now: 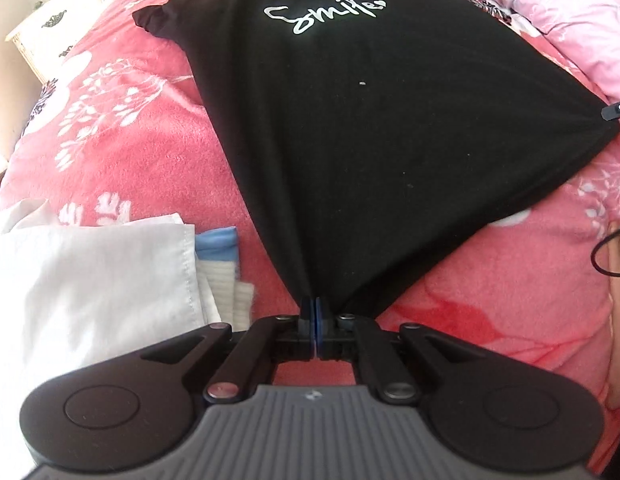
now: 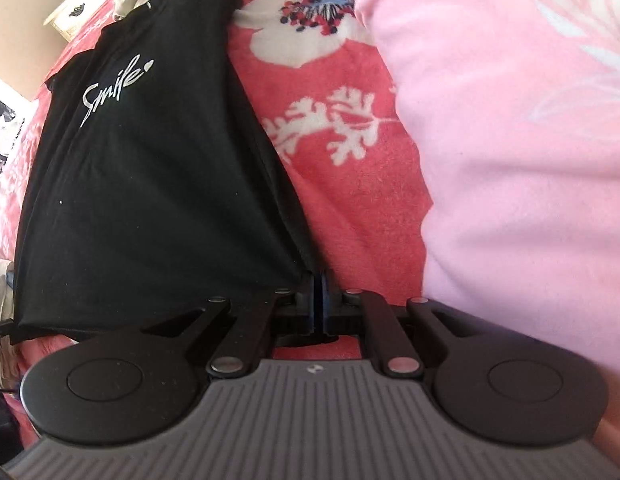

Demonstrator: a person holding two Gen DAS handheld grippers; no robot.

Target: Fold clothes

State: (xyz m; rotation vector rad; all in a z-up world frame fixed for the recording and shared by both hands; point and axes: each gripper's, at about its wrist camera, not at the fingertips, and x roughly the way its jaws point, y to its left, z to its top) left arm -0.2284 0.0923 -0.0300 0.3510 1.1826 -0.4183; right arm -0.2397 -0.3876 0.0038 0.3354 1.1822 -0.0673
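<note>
Laying the black T-shirt (image 1: 350,128) flat on the red floral bed (image 1: 121,152): left tool (image 1: 314,307) pinches one hem corner at 6 o'clock, right tool (image 2: 318,280) clamps the other. Best kept taut, hem lowered evenly, clear of the white folded stack (image 1: 89,276) at 8 o'clock.

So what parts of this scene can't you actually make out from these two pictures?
- Black T-shirt: its right sleeve is not visible in either view; its collar is cut off by the top edge in the left wrist view.
- Folded white cloth: cut off by the left edge, left wrist view.
- Right gripper: only a tip shows at the right edge there.
- Pink duvet: blurred, close to the right wrist lens.
</note>
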